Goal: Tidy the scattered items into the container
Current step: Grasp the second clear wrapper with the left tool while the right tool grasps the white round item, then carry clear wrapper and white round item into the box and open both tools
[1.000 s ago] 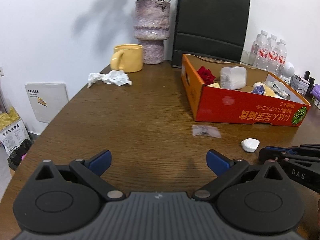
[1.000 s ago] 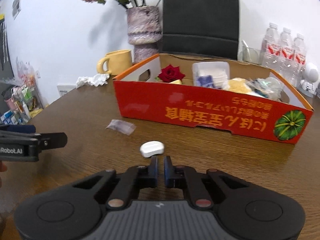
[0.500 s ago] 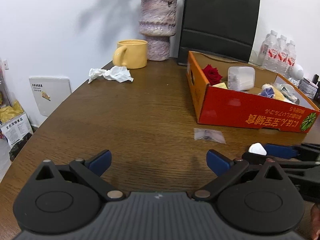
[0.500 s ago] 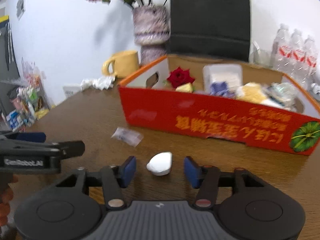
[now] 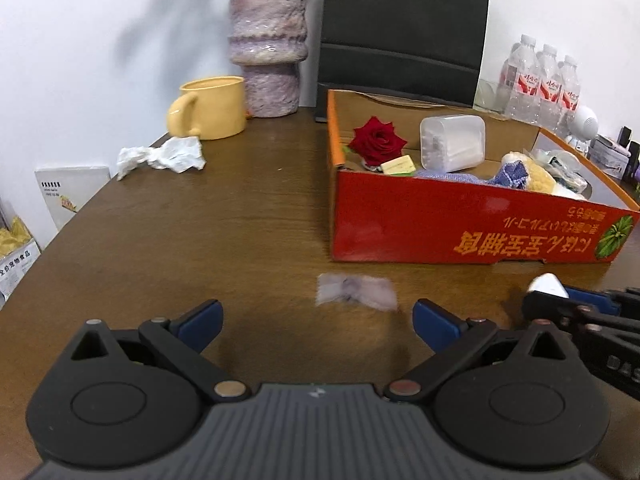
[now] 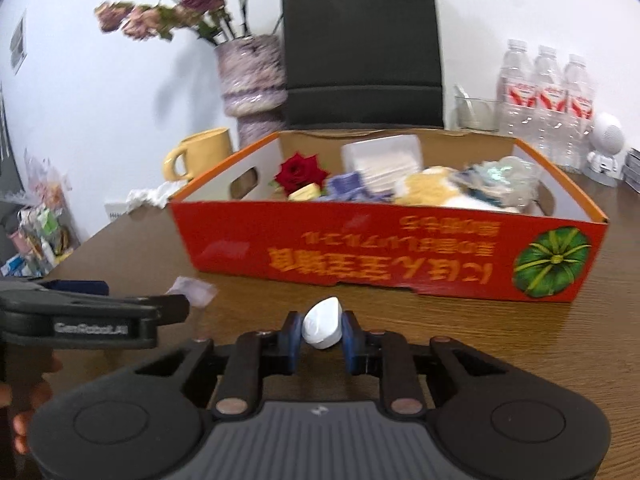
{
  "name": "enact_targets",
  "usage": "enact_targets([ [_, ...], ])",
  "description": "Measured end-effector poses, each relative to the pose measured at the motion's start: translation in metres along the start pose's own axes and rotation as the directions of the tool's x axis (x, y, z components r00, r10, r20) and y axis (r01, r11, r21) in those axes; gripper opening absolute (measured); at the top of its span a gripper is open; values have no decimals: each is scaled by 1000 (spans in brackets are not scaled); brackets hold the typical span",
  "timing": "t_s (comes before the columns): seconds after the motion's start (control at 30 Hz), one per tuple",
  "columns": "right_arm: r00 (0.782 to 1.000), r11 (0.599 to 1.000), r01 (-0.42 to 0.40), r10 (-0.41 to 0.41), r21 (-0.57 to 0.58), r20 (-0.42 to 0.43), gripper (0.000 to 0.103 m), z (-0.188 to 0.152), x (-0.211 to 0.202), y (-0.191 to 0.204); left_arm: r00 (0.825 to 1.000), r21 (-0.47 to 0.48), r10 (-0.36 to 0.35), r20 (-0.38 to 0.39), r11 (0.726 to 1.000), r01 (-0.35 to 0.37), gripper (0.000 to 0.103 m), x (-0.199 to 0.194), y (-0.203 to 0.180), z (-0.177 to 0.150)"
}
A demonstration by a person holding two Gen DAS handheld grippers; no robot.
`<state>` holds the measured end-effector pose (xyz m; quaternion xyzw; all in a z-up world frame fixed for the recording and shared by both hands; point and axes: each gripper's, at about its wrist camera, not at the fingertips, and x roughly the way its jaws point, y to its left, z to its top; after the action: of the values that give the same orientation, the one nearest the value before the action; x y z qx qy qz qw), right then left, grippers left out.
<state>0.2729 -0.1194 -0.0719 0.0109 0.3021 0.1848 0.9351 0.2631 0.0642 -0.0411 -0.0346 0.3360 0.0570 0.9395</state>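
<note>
— Brown wood is all we see under everything, one big table (image 5: 208, 216). Our landmark is the red box (image 6: 384, 256) on it. What do we have near it?

— In front of the red box our right gripper (image 6: 320, 330) has a small white thing (image 6: 323, 322) between its blue pads. The jaws are closing and the pads press on both its sides. We cannot tell what the white thing is.

— And our left gripper (image 5: 316, 320)?

— Spread wide, with nothing between the pads. Just ahead of it, in front of the red box, lies a little clear packet (image 5: 356, 295). It is too blurry to see what is inside.

— What is in the red box?

— A red rose (image 5: 378, 140), a clear tub (image 5: 454, 142), something yellow and blue, and some crinkly wrap. These pile over each other, so we only see parts.

— To the left of the red box?

— A crumpled tissue (image 5: 164, 156) and a yellow mug (image 5: 212, 108). Behind them stands a purple vase (image 5: 267, 40); its flowers are cut off in the left view. Behind the red box a black bag (image 6: 362, 52) hides the wall. Water bottles (image 6: 546, 96) stand at the back right.
</note>
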Motion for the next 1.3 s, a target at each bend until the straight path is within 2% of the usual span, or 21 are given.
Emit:
enact_targets([
  [0.03, 1000, 1000, -2, 2, 5, 5, 20, 1, -1, -5, 1000, 1, 4, -4, 1000, -4, 103, 5, -3, 2],
  [0.13, 1000, 1000, -6, 5, 14, 13, 20, 2, -4, -16, 1000, 17, 24, -12, 1000, -23, 91, 16, -10, 3],
  [0.17, 1000, 1000, -10, 9, 16, 15, 20, 3, -4, -19, 1000, 40, 24, 2, 999, -24, 84, 16, -12, 3],
  [0.2, 1000, 1000, -12, 12, 17, 16, 20, 3, -5, -21, 1000, 46, 1, 8, 999, -1, 71, 14, -13, 2],
  [0.23, 1000, 1000, -14, 14, 17, 17, 20, 4, -5, -22, 1000, 56, -6, 11, 998, 6, 62, 13, -14, 3],
  [0.27, 1000, 1000, -17, 17, 18, 19, 20, 4, -5, -24, 1000, 60, -17, 10, 998, 16, 45, 11, -15, 3],
  [0.3, 1000, 1000, -19, 19, 18, 20, 20, 4, -7, -25, 1000, 68, -17, 7, 998, 16, 37, 9, -17, 3],
  [0.4, 999, 999, -28, 28, 21, 25, 20, 4, -10, -26, 1000, 94, -11, 5, 996, 11, 31, 6, -22, 3],
  [0.7, 999, 999, -31, 30, 22, 43, 20, 3, -17, -27, 999, 73, -41, 18, 997, 40, 27, -4, -20, -5],
  [1.0, 997, 999, -34, 33, 10, 74, 20, 5, -32, -31, 991, 39, -98, 89, 995, 95, 27, -36, -17, -3],
  [1.13, 991, 999, -40, 39, 4, 130, 20, 19, -49, -36, 979, 34, -143, 148, 990, 139, 27, -53, -22, 13],
  [1.3, 983, 1000, -15, 15, 0, 184, 20, 57, -53, -50, 955, 52, -181, 235, 983, 173, 27, -60, -41, 51],
])
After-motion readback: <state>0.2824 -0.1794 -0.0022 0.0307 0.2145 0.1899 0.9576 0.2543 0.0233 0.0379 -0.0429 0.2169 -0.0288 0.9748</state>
